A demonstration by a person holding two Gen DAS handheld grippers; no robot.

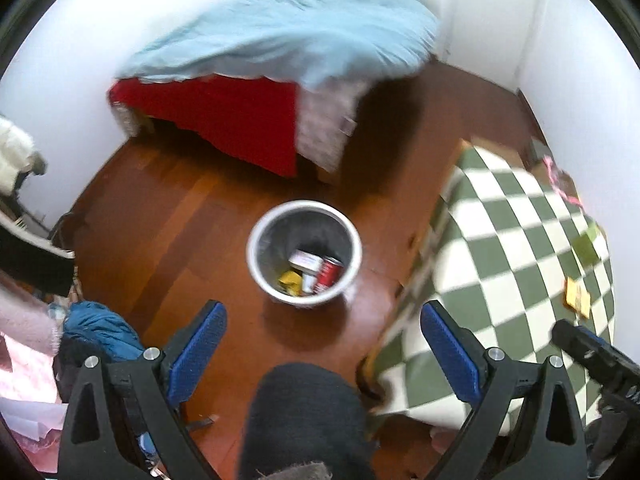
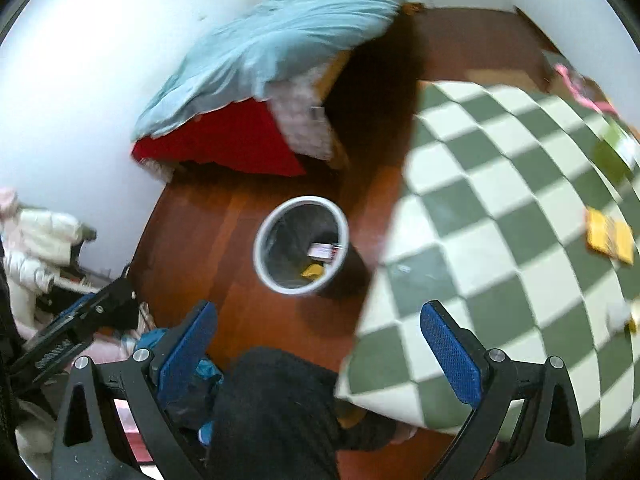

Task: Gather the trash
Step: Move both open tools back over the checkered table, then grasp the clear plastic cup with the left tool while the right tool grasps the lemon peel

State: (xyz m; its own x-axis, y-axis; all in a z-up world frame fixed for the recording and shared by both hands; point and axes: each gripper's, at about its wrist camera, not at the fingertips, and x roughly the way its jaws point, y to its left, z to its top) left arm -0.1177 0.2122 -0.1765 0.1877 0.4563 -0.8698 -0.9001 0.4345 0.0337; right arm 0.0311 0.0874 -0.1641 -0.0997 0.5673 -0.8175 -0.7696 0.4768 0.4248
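Observation:
A round grey trash bin (image 1: 260, 236) stands on the wooden floor and holds a red can (image 1: 329, 274), a yellow wrapper (image 1: 291, 280) and a white packet. It also shows in the right wrist view (image 2: 264, 240). My left gripper (image 1: 323, 340) is open and empty, above the floor just in front of the bin. My right gripper (image 2: 318, 340) is open and empty, over the edge of the green-and-white checkered table (image 2: 500, 200). A yellow wrapper (image 2: 610, 240) and a green packet (image 2: 608, 156) lie on the table. The right gripper's body also shows in the left wrist view (image 1: 596, 356).
A bed with a light blue blanket (image 1: 288, 36) and red sheet (image 1: 224, 116) stands behind the bin. Clothes pile (image 1: 100, 332) at the left. My dark-clad leg (image 1: 300, 416) is between the fingers. White walls enclose the room.

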